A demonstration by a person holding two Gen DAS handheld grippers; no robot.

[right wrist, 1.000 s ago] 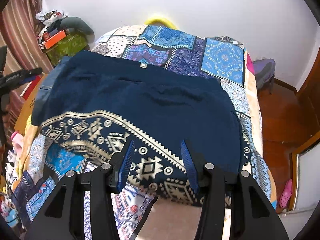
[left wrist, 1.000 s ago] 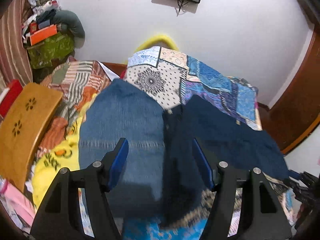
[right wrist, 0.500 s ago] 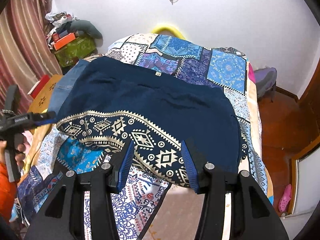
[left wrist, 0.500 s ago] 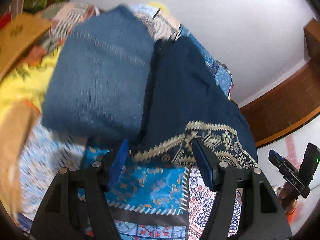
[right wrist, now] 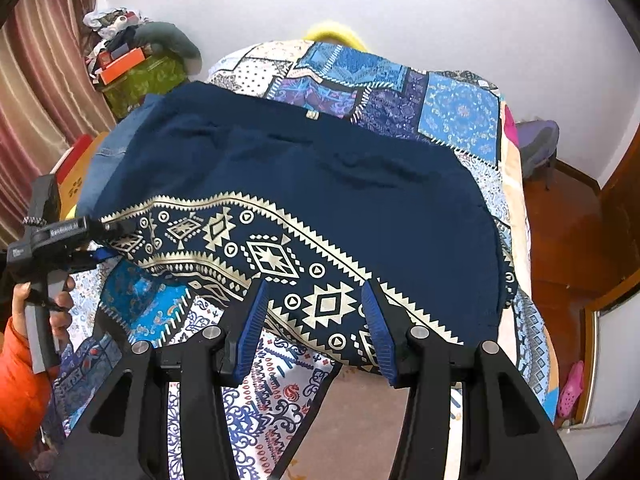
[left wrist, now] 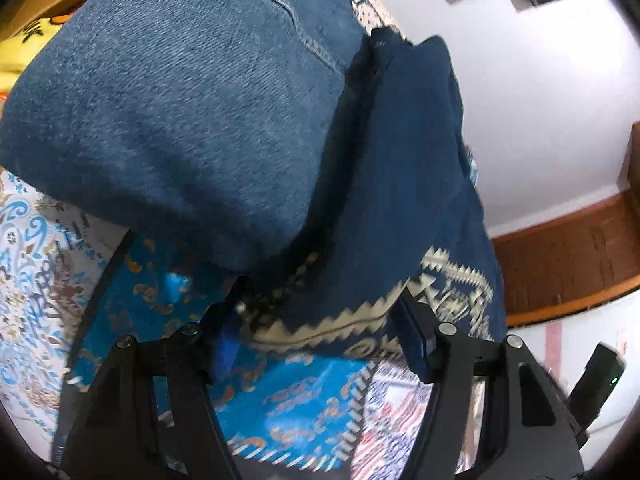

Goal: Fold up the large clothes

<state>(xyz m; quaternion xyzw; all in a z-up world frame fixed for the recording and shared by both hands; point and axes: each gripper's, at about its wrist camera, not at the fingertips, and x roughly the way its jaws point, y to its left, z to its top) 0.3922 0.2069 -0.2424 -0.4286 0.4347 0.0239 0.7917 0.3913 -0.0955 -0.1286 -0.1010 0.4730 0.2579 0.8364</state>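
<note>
A large navy garment with a gold patterned hem (right wrist: 304,184) lies spread flat on the bed; it also shows in the left wrist view (left wrist: 404,184). My left gripper (left wrist: 320,320) is open, its jaws straddling the garment's near left hem corner; it appears in the right wrist view (right wrist: 100,236) at that corner. My right gripper (right wrist: 316,312) is open over the near hem, a little right of centre.
Folded blue jeans (left wrist: 172,92) lie left of the garment, also visible in the right wrist view (right wrist: 108,152). The patchwork bedspread (right wrist: 460,112) covers the bed. Cluttered boxes (right wrist: 136,68) stand at back left. Wooden floor (right wrist: 560,240) is on the right.
My left gripper has dropped low and moved in to the garment's left hem corner. My right gripper has shifted slightly closer to the hem. Both stay open.
</note>
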